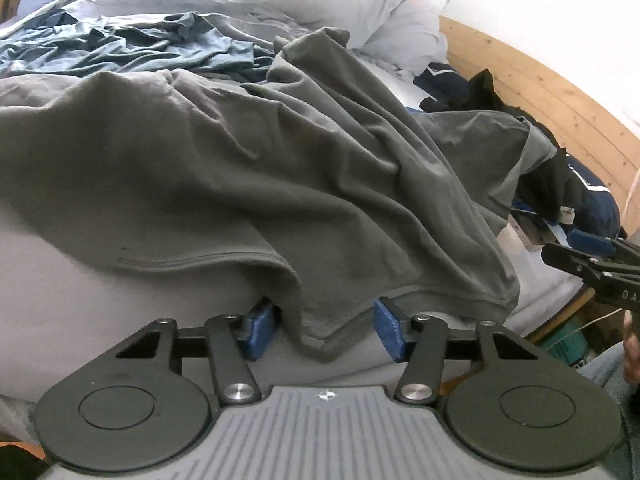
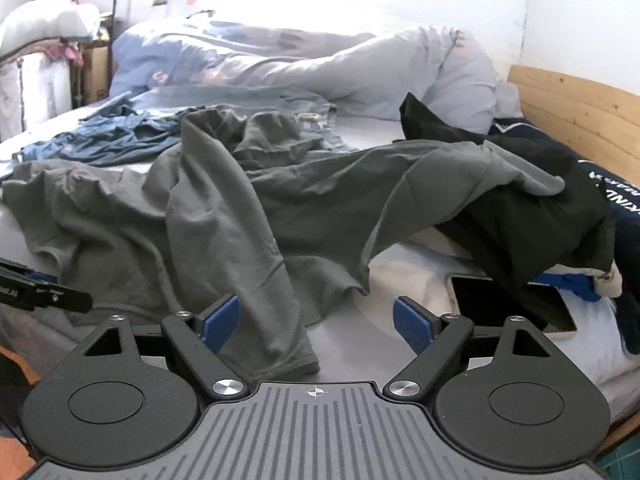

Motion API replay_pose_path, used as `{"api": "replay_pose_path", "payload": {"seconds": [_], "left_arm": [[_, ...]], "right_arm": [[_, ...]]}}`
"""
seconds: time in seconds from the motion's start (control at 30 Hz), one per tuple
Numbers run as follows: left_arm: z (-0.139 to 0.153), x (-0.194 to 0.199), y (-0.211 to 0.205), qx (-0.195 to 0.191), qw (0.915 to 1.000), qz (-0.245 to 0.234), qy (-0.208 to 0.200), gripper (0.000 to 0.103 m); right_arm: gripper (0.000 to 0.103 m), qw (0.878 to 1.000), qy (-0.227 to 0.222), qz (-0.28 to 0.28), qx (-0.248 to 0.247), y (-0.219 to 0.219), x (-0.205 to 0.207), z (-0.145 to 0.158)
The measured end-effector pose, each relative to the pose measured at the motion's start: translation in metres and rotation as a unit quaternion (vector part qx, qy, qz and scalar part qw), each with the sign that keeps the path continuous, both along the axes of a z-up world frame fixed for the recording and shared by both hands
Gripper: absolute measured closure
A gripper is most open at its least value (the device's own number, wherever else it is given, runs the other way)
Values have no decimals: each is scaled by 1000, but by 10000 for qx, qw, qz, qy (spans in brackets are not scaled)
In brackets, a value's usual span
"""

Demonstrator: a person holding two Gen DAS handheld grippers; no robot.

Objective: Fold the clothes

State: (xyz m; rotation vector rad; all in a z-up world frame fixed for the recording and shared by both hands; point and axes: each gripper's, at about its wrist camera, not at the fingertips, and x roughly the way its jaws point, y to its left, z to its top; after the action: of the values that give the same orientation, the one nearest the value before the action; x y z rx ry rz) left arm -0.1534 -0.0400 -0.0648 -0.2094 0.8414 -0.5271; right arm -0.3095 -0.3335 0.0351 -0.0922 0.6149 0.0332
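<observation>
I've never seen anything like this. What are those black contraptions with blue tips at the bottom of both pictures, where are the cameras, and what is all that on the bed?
Each contraption is a hand-held two-finger gripper; a person holds one in each hand, and there is no robot arm. A wide-angle camera sits on each tool and looks forward along its fingers, so one picture comes from the left gripper and the other from the right gripper. The blue pieces are the finger pads.

Both look across a bed strewn with clothes. Nearest is a crumpled grey T-shirt. Behind it lie a blue garment and a pale duvet; to the right are black clothing and a dark flat device, perhaps a tablet.

Nothing is held. Both grippers are open; the shirt's hem droops between the left one's fingers, unpinched.
</observation>
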Motion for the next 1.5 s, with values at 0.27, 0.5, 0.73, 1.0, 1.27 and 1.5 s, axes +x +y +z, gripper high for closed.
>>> {"api": "replay_pose_path", "payload": {"seconds": [0.27,0.5,0.73,1.0,1.27,1.5], "left_arm": [[5,1,28,-768,9963,230,319,93],[34,-15,54,-1771,9833,273,-322,93],[42,-18,67,-2360,9694,401,-544,93],[47,-18,66,-2606,9625,416,-632,93],[49,-16,70,-2779,9573,439,-661,93],[55,-12,74,-3010,9488,534,-798,93]], "right_arm": [[17,9994,164,213,223,-4,-7,-2],[17,9982,392,405,211,16,-9,-3],[17,9933,415,902,-593,51,-18,-11],[28,9796,118,1172,-1626,61,-18,-23],[69,9553,53,1559,-2513,72,-12,-44],[92,9639,-524,1078,-2378,60,-12,-15]]}}
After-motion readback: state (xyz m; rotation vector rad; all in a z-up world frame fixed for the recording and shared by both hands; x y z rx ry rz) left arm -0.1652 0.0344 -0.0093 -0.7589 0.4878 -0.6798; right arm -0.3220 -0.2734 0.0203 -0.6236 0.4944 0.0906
